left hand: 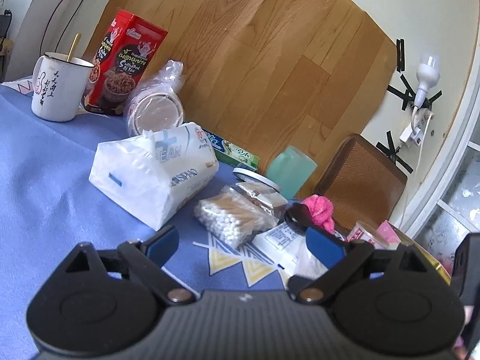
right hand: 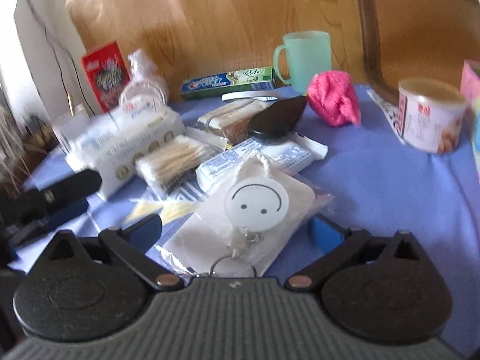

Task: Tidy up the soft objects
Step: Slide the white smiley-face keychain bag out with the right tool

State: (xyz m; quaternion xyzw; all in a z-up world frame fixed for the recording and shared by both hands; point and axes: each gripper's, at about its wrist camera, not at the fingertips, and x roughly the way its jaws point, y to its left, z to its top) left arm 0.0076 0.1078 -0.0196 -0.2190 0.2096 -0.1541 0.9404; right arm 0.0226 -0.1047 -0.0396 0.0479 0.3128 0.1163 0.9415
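While both claws stand released, the right claw point(right hand: 235, 231) straddles a flat white pad in a clear sleeve point(right hand: 240, 225), smiley disc and key ring on top, at the lower centre of its frame; the pads are clear of it. It looks light, limp and slippery in its film, so I would pinch across the pad's body, not the loose plastic edge or the ring. Upper right, a pink fluffy ball point(right hand: 333, 102) sits alone on the blue-covered table point(right hand: 390, 195); the left claw point(left hand: 243, 244) holds nothing.
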